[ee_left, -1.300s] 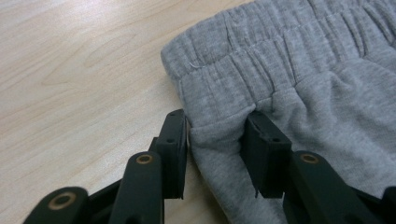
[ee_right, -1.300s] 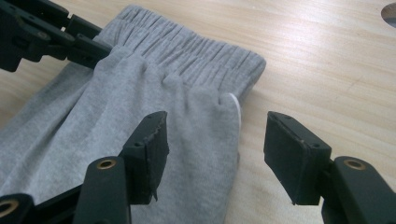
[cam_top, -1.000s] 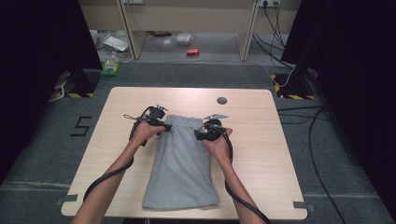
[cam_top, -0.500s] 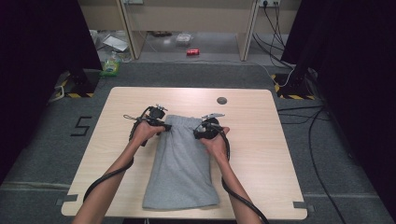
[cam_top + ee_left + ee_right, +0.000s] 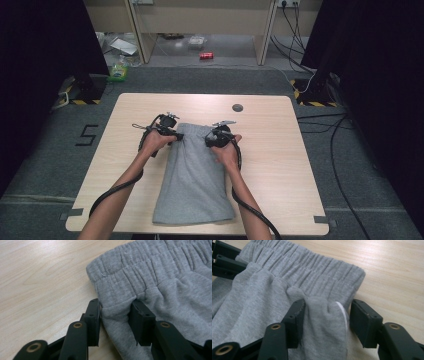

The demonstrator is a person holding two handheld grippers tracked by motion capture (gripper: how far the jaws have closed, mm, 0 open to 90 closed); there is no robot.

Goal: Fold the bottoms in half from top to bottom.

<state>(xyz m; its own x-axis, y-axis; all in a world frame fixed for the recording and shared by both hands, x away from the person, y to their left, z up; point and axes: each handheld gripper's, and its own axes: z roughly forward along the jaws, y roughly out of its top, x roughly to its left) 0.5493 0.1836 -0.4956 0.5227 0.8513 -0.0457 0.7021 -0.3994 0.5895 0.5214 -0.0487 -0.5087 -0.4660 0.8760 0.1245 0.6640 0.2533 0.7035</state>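
Note:
Grey sweatpants (image 5: 192, 180) lie folded lengthwise on the wooden table (image 5: 280, 150), elastic waistband at the far end. My left gripper (image 5: 175, 134) is at the waistband's left corner. In the left gripper view, that gripper (image 5: 115, 315) stands open, jaws straddling the cloth edge (image 5: 162, 277) just below the waistband and touching it on both sides. My right gripper (image 5: 211, 137) is at the right corner. In the right gripper view it (image 5: 327, 312) is open around a raised fold of cloth (image 5: 274, 290), with a small gap at one jaw.
A round grommet (image 5: 237, 107) sits in the table's far edge area. Bare wood lies left and right of the garment. Cables trail from both grippers along the forearms. Beyond the table are shelving legs, floor clutter and a red can (image 5: 206, 55).
Almost nothing moved; the right hand and its gripper edged slightly left toward the waistband corner.

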